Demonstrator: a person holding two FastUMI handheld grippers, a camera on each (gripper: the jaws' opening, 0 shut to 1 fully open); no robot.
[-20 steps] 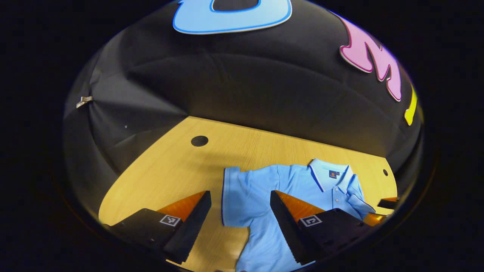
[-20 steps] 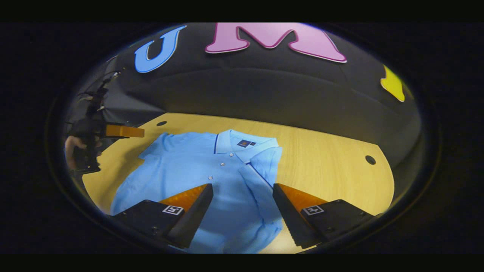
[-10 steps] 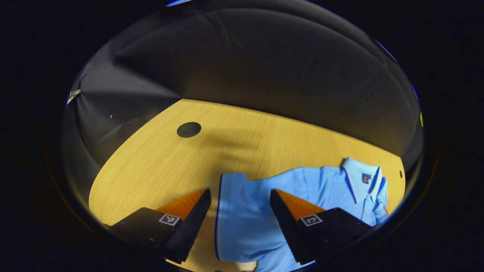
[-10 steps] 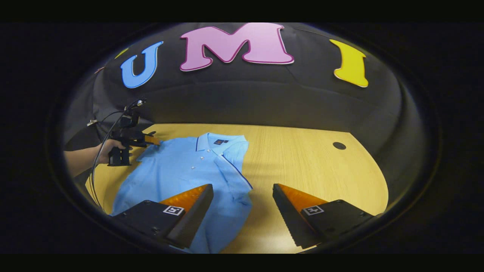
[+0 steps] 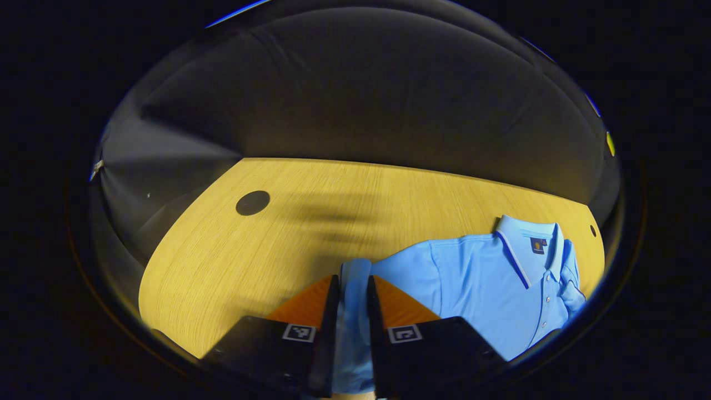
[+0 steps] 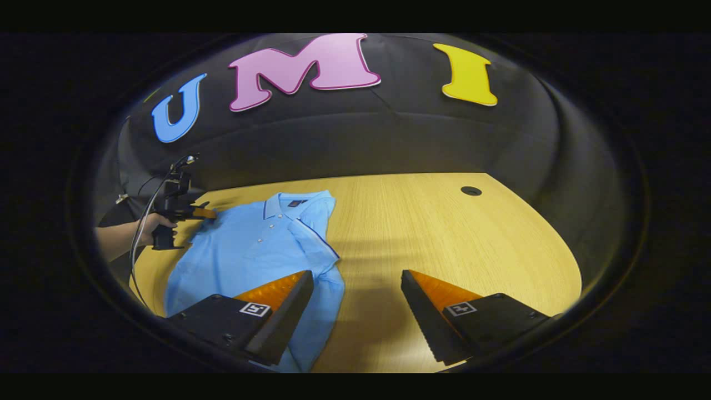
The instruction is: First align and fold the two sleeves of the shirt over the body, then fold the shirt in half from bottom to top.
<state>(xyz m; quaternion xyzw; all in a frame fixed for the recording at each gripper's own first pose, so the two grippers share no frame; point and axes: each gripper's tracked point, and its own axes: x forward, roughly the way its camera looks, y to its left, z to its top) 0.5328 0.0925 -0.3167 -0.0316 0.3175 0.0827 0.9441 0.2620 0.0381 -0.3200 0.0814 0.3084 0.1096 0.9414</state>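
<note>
Pinching sleeve (image 5: 351, 311): L tongs (image 5: 350, 289) | R tongs (image 6: 357, 294) apart, over wood table (image 6: 444, 233) | shirt (image 6: 250, 250) flat

The shirt (image 5: 477, 289) is light blue, one plain colour over body and sleeves. Its collar (image 5: 525, 244) has a thin dark blue line along the edge, and the same dark line runs on the cuff of the folded sleeve (image 6: 314, 236). Inside the collar sits a small dark label (image 5: 536, 245) with an orange mark. The buttons (image 5: 547, 299) look white. The counter (image 6: 444, 239) is yellow wood with fine straight grain and has a round dark hole (image 6: 471, 190). The wall cloth (image 5: 355, 100) behind is black.
</note>
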